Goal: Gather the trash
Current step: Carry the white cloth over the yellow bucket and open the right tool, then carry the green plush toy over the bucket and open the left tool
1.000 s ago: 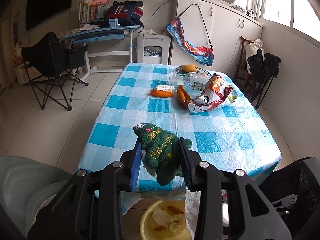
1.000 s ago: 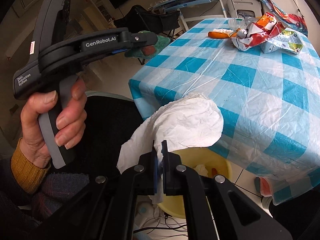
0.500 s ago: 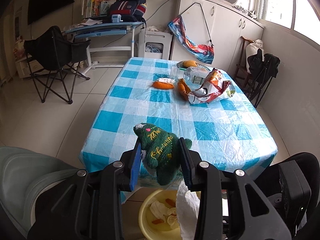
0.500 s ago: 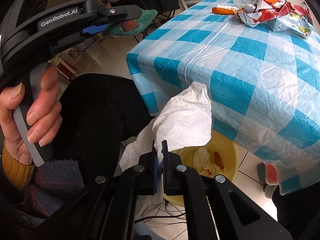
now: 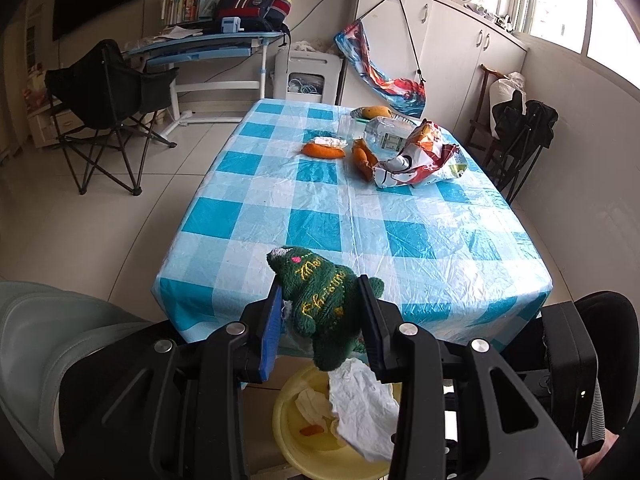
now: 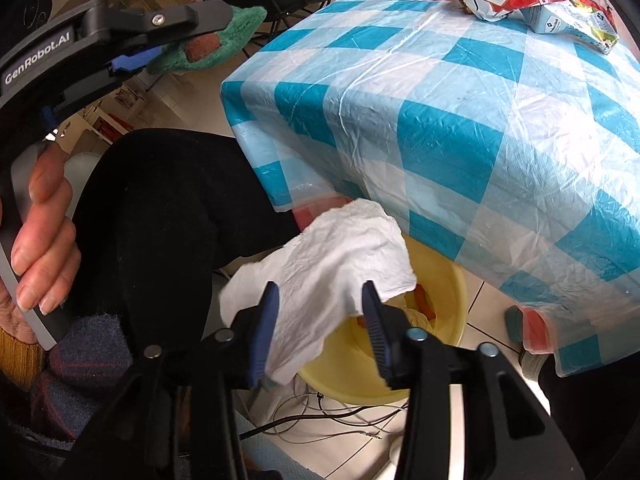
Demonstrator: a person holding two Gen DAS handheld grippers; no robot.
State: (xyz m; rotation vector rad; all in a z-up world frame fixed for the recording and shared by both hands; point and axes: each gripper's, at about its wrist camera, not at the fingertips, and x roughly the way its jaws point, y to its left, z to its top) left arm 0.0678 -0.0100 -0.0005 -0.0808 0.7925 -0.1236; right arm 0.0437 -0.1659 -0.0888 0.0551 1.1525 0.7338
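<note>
White crumpled tissue hangs just over the rim of the yellow basin on the floor beside the surface, and the right claw has just been opening around it. Its jaws now stand well apart, with the tissue loose between them; whether a fold still brushes the left pad is hard to tell from this angle. A second ago the same jaws were pinched shut on a corner of the tissue, which hung higher, level with the surface's edge; now the sheet has sagged towards the basin, where older scraps and an orange bit already lie. That reads as the release: this piece of trash looks all but delivered, though part of it drapes outside the rim and could slide to the floor.

The left claw is clamped on a green knitted toy, gripped partway closed, exactly as in the earlier frames, and in its view the tissue now shows lower in the basin than half a second ago.

More trash waits at the far end of the surface: a torn snack bag, a crushed plastic bottle and orange peels.
</note>
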